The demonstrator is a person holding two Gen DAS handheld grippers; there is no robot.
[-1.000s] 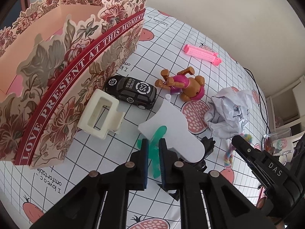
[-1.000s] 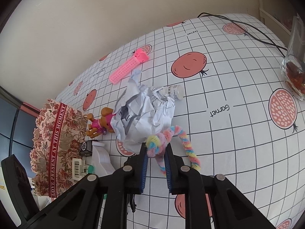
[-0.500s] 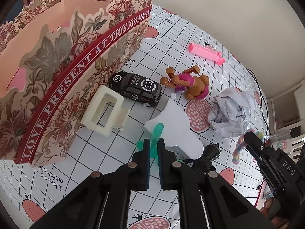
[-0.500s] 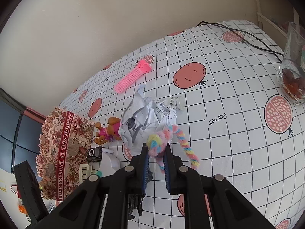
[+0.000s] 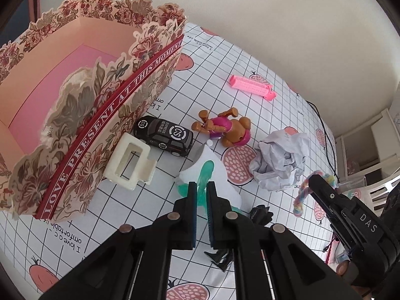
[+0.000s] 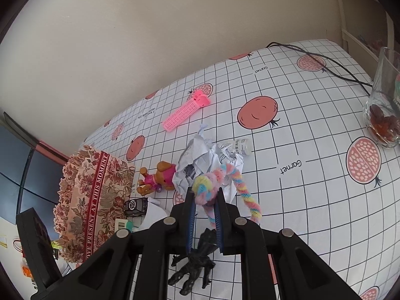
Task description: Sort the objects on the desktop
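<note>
- Above the checked tabletop (image 6: 312,130), the right gripper (image 6: 203,200) clamps a rainbow twisted pipe-cleaner loop (image 6: 215,182).
- Beside the floral gift box (image 5: 105,105), the left gripper (image 5: 200,192) pinches a teal plastic piece (image 5: 205,172).

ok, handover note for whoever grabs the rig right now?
Left hand-held gripper: shut on the green plastic piece.
Right hand-held gripper: shut on the pastel twisted rope, clear of the cloth.
Floral box: nothing visible inside.
Left on the table: toy car, cream clip, dog figure, crumpled paper, pink comb, black figure.
</note>
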